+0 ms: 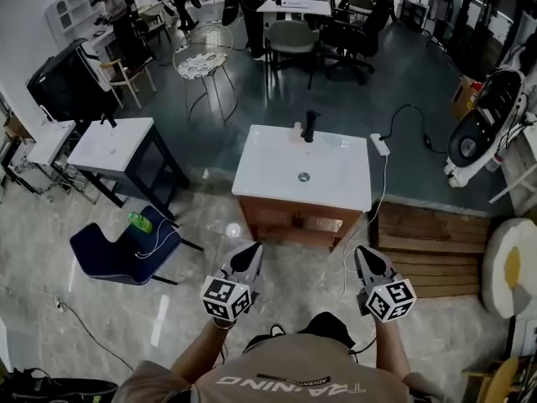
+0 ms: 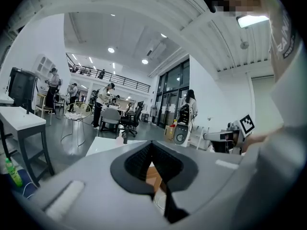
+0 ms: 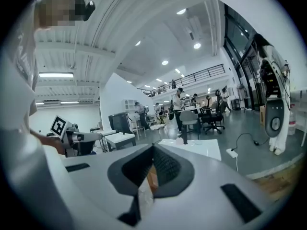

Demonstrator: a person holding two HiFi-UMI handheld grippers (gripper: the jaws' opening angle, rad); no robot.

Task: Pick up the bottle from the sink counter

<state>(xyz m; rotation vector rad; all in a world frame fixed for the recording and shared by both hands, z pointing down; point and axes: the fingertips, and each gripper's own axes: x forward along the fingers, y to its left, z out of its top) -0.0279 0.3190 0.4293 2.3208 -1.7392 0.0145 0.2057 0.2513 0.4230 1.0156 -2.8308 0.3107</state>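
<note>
The white sink counter [image 1: 336,183] stands on a wooden cabinet a step ahead of me, with a black faucet [image 1: 310,126] at its back edge. A small pale bottle [image 1: 296,129] stands just left of the faucet. My left gripper [image 1: 249,248] and right gripper [image 1: 366,252] hover side by side above the floor, short of the counter's front edge. Both are shut and hold nothing. In the left gripper view the shut left gripper [image 2: 152,145] points at the counter [image 2: 103,145], with the bottle [image 2: 119,138] beside the faucet [image 2: 125,139]. The right gripper [image 3: 153,147] is also shut in its own view, facing the counter [image 3: 201,147].
A blue chair [image 1: 105,254] carrying a green bottle [image 1: 140,222] sits at the left, behind it a white side table [image 1: 111,143]. A power strip [image 1: 380,144] with its cable lies by the counter's right corner. Wooden pallets [image 1: 428,242] lie at the right. People and office chairs fill the back.
</note>
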